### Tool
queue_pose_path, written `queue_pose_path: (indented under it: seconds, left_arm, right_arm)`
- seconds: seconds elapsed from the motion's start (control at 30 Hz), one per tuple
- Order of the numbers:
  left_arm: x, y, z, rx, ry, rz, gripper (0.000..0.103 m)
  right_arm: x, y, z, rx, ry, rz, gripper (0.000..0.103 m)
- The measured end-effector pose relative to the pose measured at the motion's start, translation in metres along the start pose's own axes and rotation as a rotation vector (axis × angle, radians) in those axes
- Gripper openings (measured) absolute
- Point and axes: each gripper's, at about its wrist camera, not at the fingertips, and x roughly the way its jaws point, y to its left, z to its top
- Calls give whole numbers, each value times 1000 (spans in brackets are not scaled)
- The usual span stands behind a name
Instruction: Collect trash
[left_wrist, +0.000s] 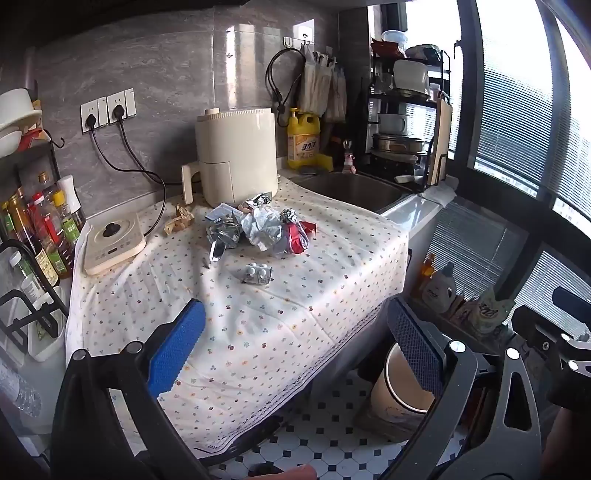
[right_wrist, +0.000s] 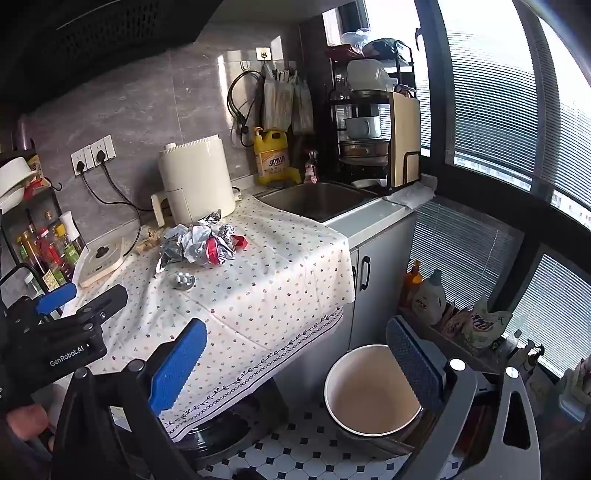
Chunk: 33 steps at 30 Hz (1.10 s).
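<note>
Currently both my grippers, left gripper (left_wrist: 295, 343) and right gripper (right_wrist: 295, 358), gape wide and empty | risk: light crumpled wrappers (left_wrist: 258, 230) may slip or scatter, blister pack (left_wrist: 257, 274) lies flat on loose cloth (left_wrist: 295, 295) | trash heaped mid-counter, bin (right_wrist: 369, 391) on floor below.

Beside the one air fryer (left_wrist: 236, 155) lies one heap of crumpled wrappers (left_wrist: 258, 230), too tangled to count singly. One blister pack (left_wrist: 257, 274) and one brown paper scrap (left_wrist: 180, 218) lie near that heap. One bin (right_wrist: 371, 391) stands on the floor. One yellow soap bottle (left_wrist: 303, 138), one hotplate (left_wrist: 110, 243) and two plugs (left_wrist: 103, 116) flank the fryer.
</note>
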Motion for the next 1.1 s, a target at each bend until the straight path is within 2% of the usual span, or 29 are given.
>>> queue_pose_path:
  seconds: [0.17, 0.2, 1.1]
  left_arm:
    - [-3, -5, 1, -9, -8, 13, 98]
    - [-3, 3, -3, -14, -8, -24, 98]
    - [1, -2, -3, -2, 0, -51, 98]
  right_arm:
    - [0, -2, -2, -17, -7, 6, 95]
    - [0, -2, -3, -17, -7, 6, 95]
    - [-7, -3, -2, 1, -12, -36, 95]
